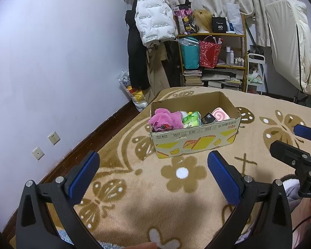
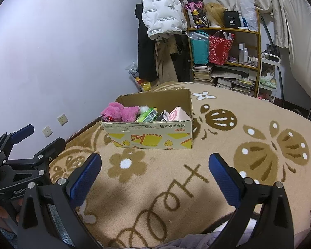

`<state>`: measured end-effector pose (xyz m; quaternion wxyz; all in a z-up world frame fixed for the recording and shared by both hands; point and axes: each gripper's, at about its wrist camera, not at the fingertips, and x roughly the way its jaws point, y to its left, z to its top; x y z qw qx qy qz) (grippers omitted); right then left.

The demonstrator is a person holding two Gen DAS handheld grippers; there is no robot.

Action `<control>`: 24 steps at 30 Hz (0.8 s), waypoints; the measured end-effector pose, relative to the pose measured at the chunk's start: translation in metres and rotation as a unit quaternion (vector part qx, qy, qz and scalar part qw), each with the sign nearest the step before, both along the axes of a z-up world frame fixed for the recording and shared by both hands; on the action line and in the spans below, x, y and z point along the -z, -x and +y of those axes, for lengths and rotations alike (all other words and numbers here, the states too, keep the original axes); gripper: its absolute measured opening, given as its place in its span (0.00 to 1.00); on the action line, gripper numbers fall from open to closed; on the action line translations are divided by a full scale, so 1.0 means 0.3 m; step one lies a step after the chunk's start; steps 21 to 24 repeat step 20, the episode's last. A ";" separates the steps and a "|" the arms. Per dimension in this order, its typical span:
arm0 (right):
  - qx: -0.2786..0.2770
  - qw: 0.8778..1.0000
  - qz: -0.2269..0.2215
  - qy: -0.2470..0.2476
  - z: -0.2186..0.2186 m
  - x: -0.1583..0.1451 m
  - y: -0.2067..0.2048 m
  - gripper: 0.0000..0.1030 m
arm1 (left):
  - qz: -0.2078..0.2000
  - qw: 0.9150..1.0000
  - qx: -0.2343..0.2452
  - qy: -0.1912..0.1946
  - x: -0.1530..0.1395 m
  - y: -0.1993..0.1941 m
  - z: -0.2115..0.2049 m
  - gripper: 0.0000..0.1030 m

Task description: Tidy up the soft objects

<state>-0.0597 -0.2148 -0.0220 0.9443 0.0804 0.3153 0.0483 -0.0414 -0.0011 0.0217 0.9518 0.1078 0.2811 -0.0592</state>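
I see a tan blanket (image 2: 217,128) patterned with brown flowers and butterflies, and on it an open cardboard box (image 2: 151,131) holding a pink plush toy (image 2: 119,112), a green tissue pack (image 2: 148,115) and a pink swirl item (image 2: 177,114). My left gripper (image 1: 153,174) and right gripper (image 2: 155,174) hover near the box, blue-padded fingers spread wide, holding nothing.

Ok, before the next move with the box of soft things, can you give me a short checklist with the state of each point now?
1. Left gripper open and empty: ok.
2. Right gripper open and empty: ok.
3. Cardboard box upright, top open: ok.
4. Pink plush toy inside the box, at its left end: ok.
5. Blanket between grippers and box free of things: ok.
6. Room left in the box: cannot tell.
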 end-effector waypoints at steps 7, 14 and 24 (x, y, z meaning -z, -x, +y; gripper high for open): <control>0.000 1.000 -0.001 -0.001 -0.001 -0.002 0.002 1.00 | 0.001 1.000 0.001 0.000 0.006 0.000 0.005 1.00; 0.000 1.000 0.001 0.001 -0.003 0.000 0.004 1.00 | 0.006 1.000 -0.004 -0.001 0.029 0.004 0.012 1.00; 0.001 1.000 -0.001 -0.001 -0.003 0.002 0.003 1.00 | 0.007 1.000 -0.004 -0.003 0.030 0.004 0.012 1.00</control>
